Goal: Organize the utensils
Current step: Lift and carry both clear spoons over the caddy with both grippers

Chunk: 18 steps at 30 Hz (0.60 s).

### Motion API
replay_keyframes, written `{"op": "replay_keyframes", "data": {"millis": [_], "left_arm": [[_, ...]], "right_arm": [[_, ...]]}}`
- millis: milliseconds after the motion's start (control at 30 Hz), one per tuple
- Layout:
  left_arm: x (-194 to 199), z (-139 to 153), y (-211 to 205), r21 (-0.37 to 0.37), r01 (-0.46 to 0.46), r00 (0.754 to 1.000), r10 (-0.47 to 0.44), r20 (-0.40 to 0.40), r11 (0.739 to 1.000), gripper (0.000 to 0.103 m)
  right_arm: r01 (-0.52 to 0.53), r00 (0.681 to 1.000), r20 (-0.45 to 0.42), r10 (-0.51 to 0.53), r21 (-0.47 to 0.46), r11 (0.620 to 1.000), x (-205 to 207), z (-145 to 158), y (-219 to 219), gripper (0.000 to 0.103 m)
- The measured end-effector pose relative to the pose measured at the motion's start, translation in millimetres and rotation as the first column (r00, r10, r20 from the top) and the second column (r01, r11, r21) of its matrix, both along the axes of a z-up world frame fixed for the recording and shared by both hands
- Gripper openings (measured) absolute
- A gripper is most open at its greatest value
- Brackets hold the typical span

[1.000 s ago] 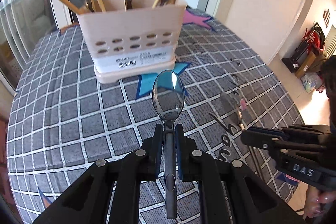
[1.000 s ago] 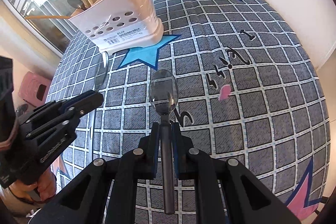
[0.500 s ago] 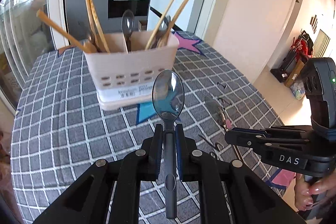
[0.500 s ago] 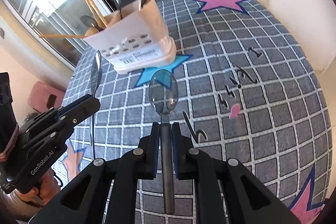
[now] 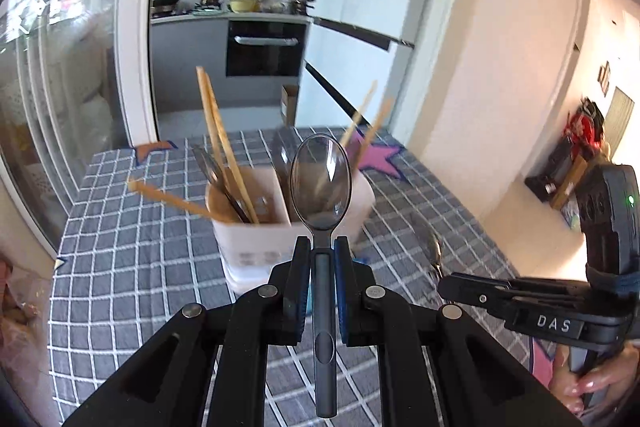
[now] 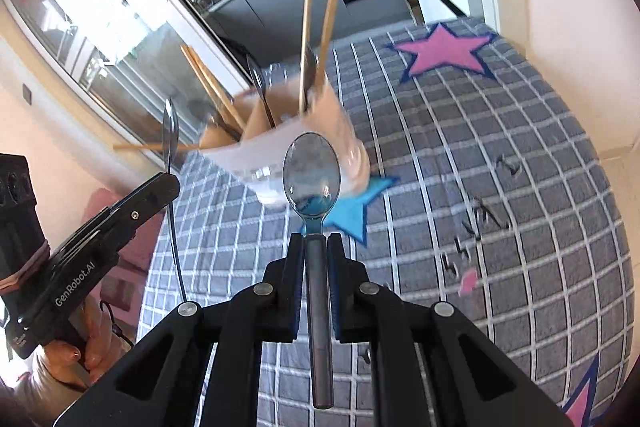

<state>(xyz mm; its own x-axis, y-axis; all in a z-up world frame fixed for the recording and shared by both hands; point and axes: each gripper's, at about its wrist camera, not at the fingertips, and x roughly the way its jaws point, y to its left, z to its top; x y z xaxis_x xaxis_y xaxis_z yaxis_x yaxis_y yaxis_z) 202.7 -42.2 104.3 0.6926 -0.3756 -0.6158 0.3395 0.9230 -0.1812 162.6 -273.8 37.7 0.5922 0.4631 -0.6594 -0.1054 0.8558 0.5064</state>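
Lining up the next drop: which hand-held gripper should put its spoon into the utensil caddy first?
Probably left. The left hand-held gripper holds its metal spoon directly before the beige plastic utensil caddy; the right hand-held gripper sits farther back.

Left gripper (image 5: 322,251) fingers clamped tight on a spoon handle (image 5: 324,327), bowl pointing forward past the tips. Right gripper (image 6: 316,247) same, closed on its own spoon (image 6: 312,175). Both raised, side by side, each held by a bare hand (image 6: 76,351).
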Motion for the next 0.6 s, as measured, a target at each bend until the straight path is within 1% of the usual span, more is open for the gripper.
{"op": "replay_keyframes", "data": {"millis": [133,333,500,600], "left_arm": [[17,7,2,-0.004,-0.024,1.000,0.024,0.013,1.000,0.044],[45,15,-1,-0.034,-0.048,0.999,0.048,0.011,0.998,0.044],[67,21,-1,-0.055,-0.099,0.995,0.100,0.026,0.994,0.044],[76,24,-1,-0.043,-0.144,0.987,0.147,0.058,0.989,0.044]], "right_arm": [[-0.007,1.000,0.031,0.007,0.002,1.000,16,13,7,0.012],[-0.023,0.998,0.060,0.022,0.026,0.999,39,26,12,0.012],[-0.026,0.997,0.079,0.021,0.073,0.997,60,36,12,0.012],[-0.026,0.995,0.097,0.017,0.089,0.996,70,42,14,0.012]]}}
